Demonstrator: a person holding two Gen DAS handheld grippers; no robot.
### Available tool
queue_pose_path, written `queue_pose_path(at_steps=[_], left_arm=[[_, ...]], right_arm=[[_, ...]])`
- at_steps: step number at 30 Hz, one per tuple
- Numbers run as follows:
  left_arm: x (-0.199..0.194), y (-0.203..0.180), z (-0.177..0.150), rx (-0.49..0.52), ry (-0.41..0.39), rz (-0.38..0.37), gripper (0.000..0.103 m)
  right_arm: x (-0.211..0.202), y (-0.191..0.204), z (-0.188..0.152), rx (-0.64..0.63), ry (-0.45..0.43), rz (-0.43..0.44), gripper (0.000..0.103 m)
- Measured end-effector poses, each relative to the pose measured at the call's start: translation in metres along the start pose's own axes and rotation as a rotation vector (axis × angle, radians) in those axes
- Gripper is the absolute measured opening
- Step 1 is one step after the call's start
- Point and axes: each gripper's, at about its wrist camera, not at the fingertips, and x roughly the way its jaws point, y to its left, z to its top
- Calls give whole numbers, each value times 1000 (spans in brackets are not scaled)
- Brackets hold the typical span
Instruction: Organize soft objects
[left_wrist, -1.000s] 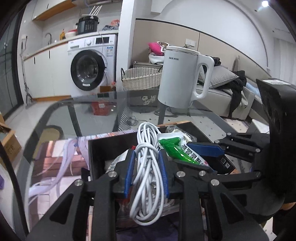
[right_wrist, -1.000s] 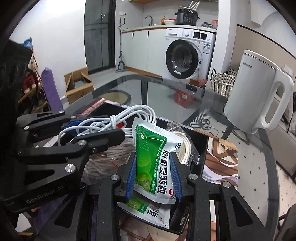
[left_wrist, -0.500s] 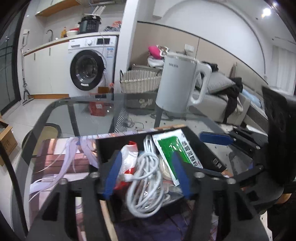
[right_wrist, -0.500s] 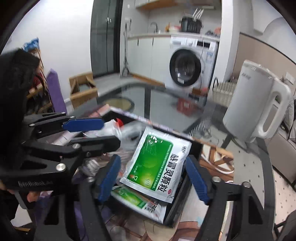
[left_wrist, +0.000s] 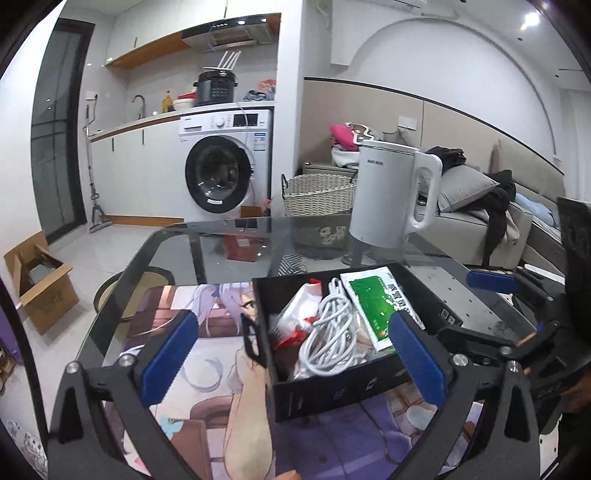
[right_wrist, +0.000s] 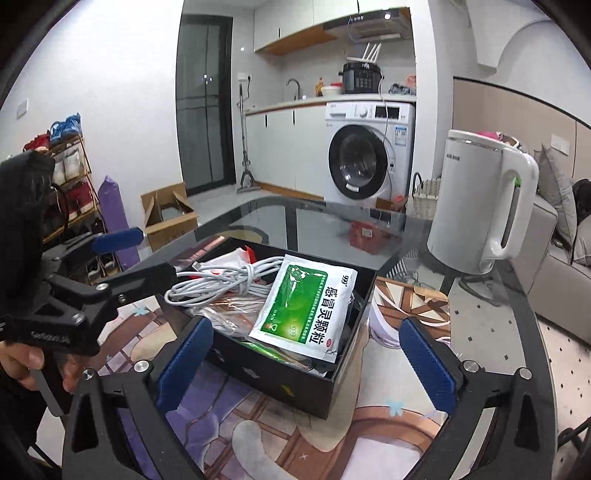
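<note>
A black box (left_wrist: 332, 397) (right_wrist: 295, 387) stands on the printed mat. In it lie a coiled white cable (left_wrist: 330, 334) (right_wrist: 229, 277), a green and white sachet (left_wrist: 373, 302) (right_wrist: 306, 306) and a red and white bag (left_wrist: 299, 314). A second green sachet (right_wrist: 266, 349) lies under the first. My left gripper (left_wrist: 291, 363) is open and empty, held back above the box's near wall. My right gripper (right_wrist: 304, 363) is open and empty, above the box's near corner. The left gripper also shows in the right wrist view (right_wrist: 140, 254), beside the box.
A white electric kettle (left_wrist: 391, 195) (right_wrist: 476, 203) stands on the glass table (left_wrist: 207, 240) beyond the box. The anime-print mat (left_wrist: 207, 369) covers the near table. A washing machine (left_wrist: 225, 166), a wicker basket (left_wrist: 317, 192), a cardboard box (left_wrist: 40, 288) and a sofa (left_wrist: 480, 206) stand around the room.
Both grippers opened and pulled back and up. The left let go of the white cable, the right let go of the green sachet; both now lie in the box.
</note>
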Motion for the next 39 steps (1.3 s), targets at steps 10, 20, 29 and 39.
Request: queue_pose_path(at_steps=[10, 20, 29, 39], left_arm=[[-6, -3, -19, 13, -24, 25, 103], [-4, -8, -23, 5, -37, 20, 103], [-4, -9, -24, 10, -40, 35, 103], [-6, -9, -25, 14, -49, 35, 103]], right_arm=[[-14, 9, -17, 10, -78, 1, 103], [-17, 15, -18, -16, -99, -10, 103], [-21, 13, -19, -14, -118, -17, 103], [-22, 14, -20, -19, -117, -19, 103]])
